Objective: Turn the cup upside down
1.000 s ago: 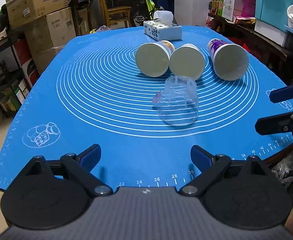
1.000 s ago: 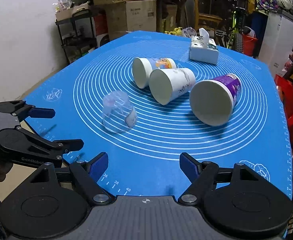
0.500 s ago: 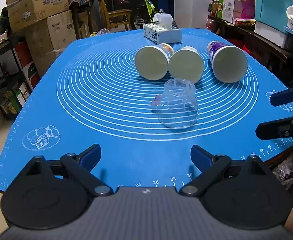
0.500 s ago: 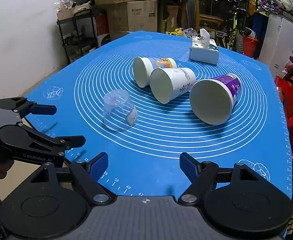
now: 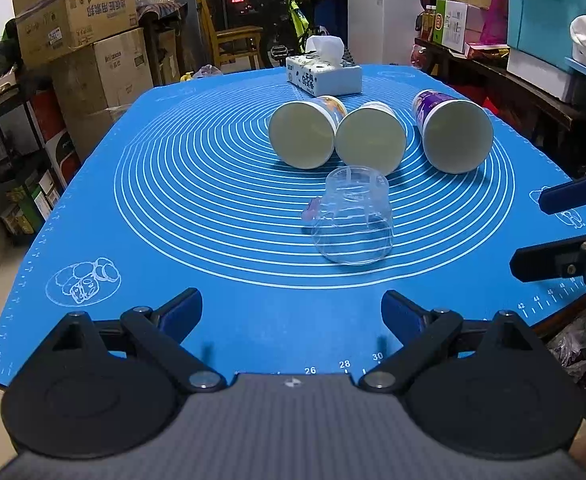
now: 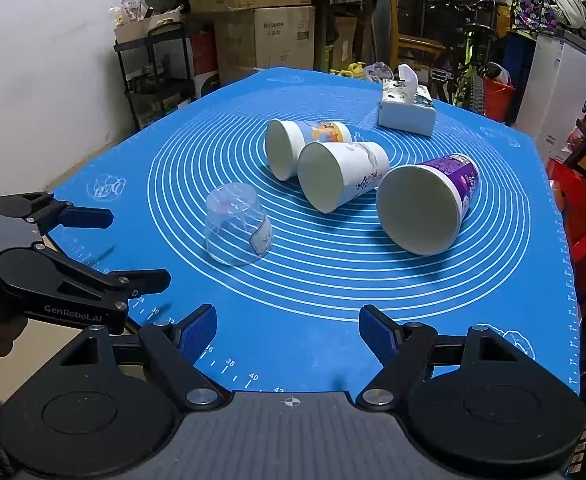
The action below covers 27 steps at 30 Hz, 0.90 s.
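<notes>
A clear plastic cup (image 5: 352,220) stands mouth down on the blue mat (image 5: 213,200); it also shows in the right wrist view (image 6: 237,230). Behind it three paper cups lie on their sides, mouths toward me: an orange-printed one (image 5: 303,134), a white one (image 5: 371,142) and a purple one (image 5: 455,136). My left gripper (image 5: 292,314) is open and empty above the mat's near edge. My right gripper (image 6: 288,332) is open and empty at the mat's near right corner, and shows at the right in the left wrist view (image 5: 561,232).
A tissue box (image 5: 324,76) sits at the mat's far end. Cardboard boxes (image 5: 81,20) and shelves stand to the left, a bicycle and a fridge behind, a dark table with bins (image 5: 549,8) to the right. The mat's edges drop off close to both grippers.
Both grippers have drawn back slightly from the cups and stayed open. The cups have not moved.
</notes>
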{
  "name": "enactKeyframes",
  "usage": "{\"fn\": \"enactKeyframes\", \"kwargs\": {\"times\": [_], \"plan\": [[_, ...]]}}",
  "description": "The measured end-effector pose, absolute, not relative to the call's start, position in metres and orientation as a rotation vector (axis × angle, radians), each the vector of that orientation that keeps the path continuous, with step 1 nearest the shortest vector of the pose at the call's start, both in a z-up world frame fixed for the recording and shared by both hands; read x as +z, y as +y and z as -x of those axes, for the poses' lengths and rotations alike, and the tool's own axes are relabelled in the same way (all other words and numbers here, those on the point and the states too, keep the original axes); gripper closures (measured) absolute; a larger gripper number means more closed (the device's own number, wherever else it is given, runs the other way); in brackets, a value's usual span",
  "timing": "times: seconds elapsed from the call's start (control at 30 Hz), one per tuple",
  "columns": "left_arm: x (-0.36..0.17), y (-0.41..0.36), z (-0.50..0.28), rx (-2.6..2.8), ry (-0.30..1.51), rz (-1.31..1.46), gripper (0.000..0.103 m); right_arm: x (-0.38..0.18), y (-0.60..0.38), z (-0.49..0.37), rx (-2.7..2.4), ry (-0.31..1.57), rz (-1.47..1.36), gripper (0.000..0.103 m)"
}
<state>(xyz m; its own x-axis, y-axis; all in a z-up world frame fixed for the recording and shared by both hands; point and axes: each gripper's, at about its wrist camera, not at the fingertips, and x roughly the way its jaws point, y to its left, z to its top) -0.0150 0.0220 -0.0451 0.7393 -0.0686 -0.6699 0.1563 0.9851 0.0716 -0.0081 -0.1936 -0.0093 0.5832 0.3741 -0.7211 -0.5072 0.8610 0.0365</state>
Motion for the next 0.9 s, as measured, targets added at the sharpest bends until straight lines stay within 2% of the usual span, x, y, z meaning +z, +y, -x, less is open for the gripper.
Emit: {"fn": "enactKeyframes", "kwargs": {"times": [0.9], "plan": [[-0.0449, 0.0240, 0.0171, -0.133, 0.698, -0.121, 0.007, -0.0071, -0.1933, 0.0104, 0.516, 0.772, 0.195, 0.021]]}}
